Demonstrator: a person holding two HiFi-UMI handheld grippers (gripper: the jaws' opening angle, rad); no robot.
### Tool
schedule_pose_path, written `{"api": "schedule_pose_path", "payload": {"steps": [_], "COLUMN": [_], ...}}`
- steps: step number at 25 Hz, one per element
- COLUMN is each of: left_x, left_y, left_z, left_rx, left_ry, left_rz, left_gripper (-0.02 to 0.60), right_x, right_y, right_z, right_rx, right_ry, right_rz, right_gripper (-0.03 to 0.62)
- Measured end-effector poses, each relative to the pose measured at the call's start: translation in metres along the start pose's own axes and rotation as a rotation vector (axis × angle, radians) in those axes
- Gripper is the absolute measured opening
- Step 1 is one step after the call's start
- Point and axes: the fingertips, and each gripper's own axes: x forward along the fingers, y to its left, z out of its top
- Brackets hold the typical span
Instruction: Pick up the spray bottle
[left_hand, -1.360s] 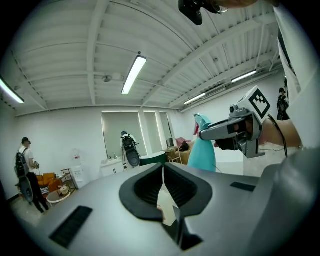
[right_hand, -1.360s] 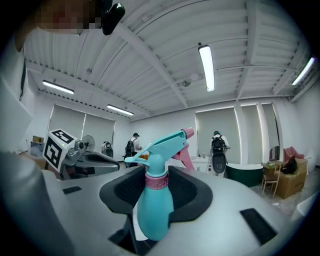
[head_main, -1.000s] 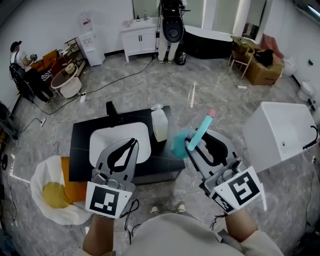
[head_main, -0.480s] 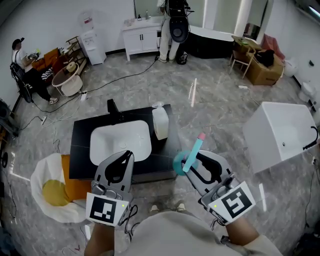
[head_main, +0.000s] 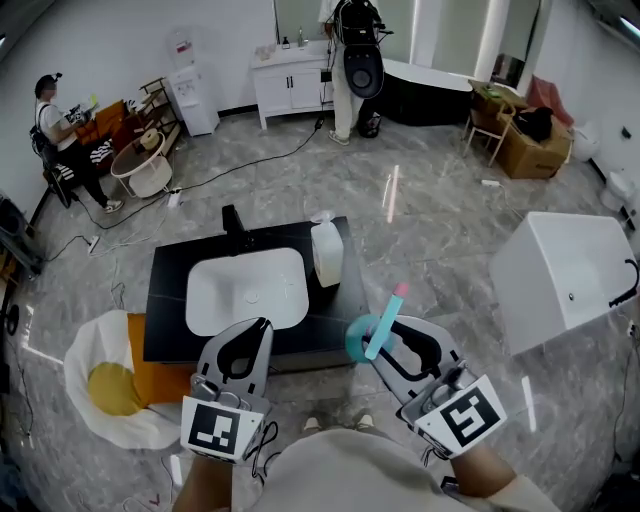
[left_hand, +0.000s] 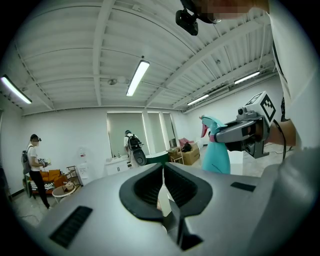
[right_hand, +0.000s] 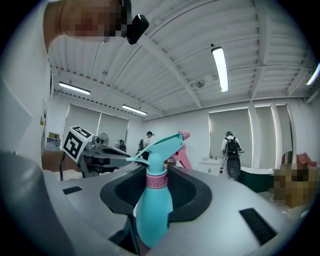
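Grey marble-pattern floor (head_main: 420, 220) fills most of your head view. The low black counter (head_main: 165, 300) sits mid-frame, and a white rounded basin (head_main: 246, 290) is set into its top. A white box-shaped tub (head_main: 560, 275) stands well apart on the right. A white cushion with a yellow and orange centre (head_main: 110, 390) lies on the floor at the counter's left front corner.

Your left tool (head_main: 262, 325) is empty, jaws together at the tips, held level near the counter's front edge. Your right tool (head_main: 385, 328) has its jaws partway apart and clamped on the bottle body.

A white translucent jug (head_main: 327, 253) stands upright on the counter, just right of the basin.

Teal plastic spray bottle (right_hand: 152, 210):
- It's off the counter, in the air in your right tool, over the floor by the counter's front right corner.
- The body is rounded and teal, with a pink collar ring at the neck.
- The head is teal with a pink nozzle tip and a pink trigger.
- The pads sit on the body below the collar.
- It leans with the head away from you in the head view.
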Motion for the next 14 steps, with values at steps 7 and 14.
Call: {"api": "schedule_pose_path", "payload": {"steps": [7, 14], "left_x": [-0.004, -0.011], "left_y": [0.002, 0.004], "left_z": [0.002, 0.003], "left_rx": [0.004, -0.023], "left_ry": [0.005, -0.007], "left_rz": [0.0, 0.005], "left_gripper": [0.028, 0.028], "right_x": [-0.001, -0.003], "right_y": [0.0, -0.001], "right_z": [0.006, 0.008], "right_rx": [-0.015, 0.0], "right_ry": [-0.019, -0.026], "right_rz": [-0.021, -0.061], "right_gripper": [0.16, 0.16]}}
